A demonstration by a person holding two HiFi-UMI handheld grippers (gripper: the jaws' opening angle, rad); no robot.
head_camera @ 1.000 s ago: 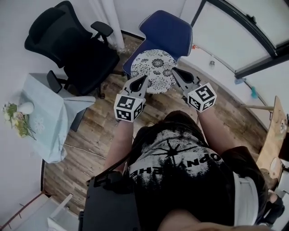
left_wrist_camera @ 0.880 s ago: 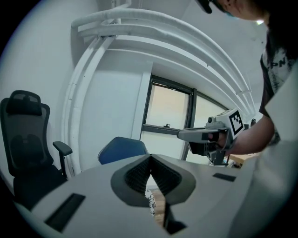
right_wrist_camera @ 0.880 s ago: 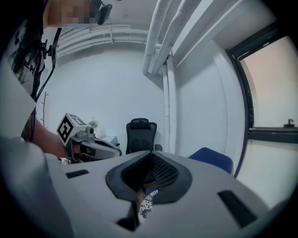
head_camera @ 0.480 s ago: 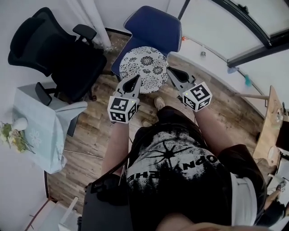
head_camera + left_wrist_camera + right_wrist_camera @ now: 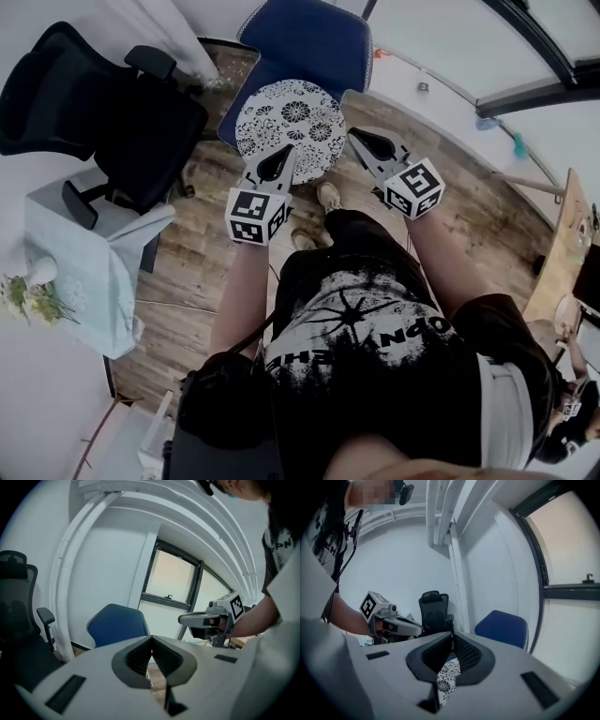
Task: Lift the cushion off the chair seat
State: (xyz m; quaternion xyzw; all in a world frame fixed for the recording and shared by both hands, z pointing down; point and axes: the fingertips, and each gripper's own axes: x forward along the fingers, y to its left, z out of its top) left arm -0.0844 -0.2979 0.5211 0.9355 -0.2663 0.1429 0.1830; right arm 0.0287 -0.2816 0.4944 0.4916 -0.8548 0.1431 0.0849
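Observation:
A round white cushion (image 5: 291, 117) with black flower print lies on the seat of a blue chair (image 5: 305, 37). My left gripper (image 5: 287, 152) is shut with nothing in it; its tip shows over the cushion's near edge, and contact cannot be told. To the cushion's right my right gripper (image 5: 355, 135) is also shut and holds nothing. In the right gripper view the cushion (image 5: 449, 674) shows low between the closed jaws of the right gripper (image 5: 453, 635). The left gripper view looks past the left gripper (image 5: 152, 639) at the blue chair (image 5: 117, 627).
A black office chair (image 5: 103, 103) stands left of the blue chair. A small table with a pale cloth (image 5: 84, 253) and flowers (image 5: 23, 298) is at the left. A window wall (image 5: 487, 56) runs behind and to the right. The floor is wood planks (image 5: 202, 272).
Both grippers have moved forward and down toward the chair; the left tip now overlaps the cushion's near edge. Both stay shut.

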